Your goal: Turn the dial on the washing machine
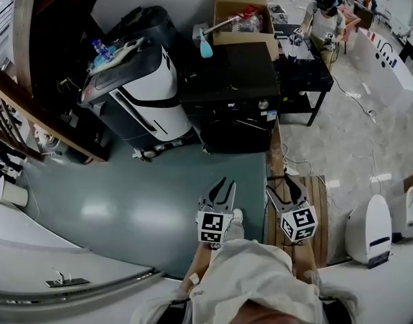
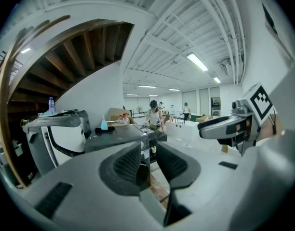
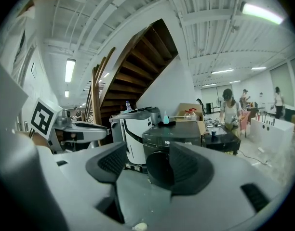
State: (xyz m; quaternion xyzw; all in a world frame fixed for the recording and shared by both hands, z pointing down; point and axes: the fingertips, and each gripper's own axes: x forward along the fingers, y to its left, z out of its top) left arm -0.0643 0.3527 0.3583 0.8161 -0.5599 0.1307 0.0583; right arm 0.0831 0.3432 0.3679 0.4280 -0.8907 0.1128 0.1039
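Observation:
The black front-loading washing machine (image 1: 230, 93) stands across the floor ahead, with its round silver dial (image 1: 262, 104) at the right of the front panel. Both grippers hover low near my body, well short of the machine. My left gripper (image 1: 226, 185) points at it, jaws open with nothing between them. My right gripper (image 1: 285, 187) is beside it, also open and empty. In the left gripper view the machine (image 2: 118, 138) shows beyond the left gripper (image 2: 148, 165). In the right gripper view the machine (image 3: 171, 134) and its door sit between the pads of the right gripper (image 3: 147, 170).
A white and black appliance (image 1: 142, 93) stands left of the washer, and a cardboard box (image 1: 240, 12) behind it. A blue bottle (image 1: 205, 46) rests on the washer top. A person (image 1: 324, 22) works at a black table (image 1: 304, 76) to the right. A wooden staircase (image 1: 24, 79) and a pallet (image 1: 314, 208) flank the floor.

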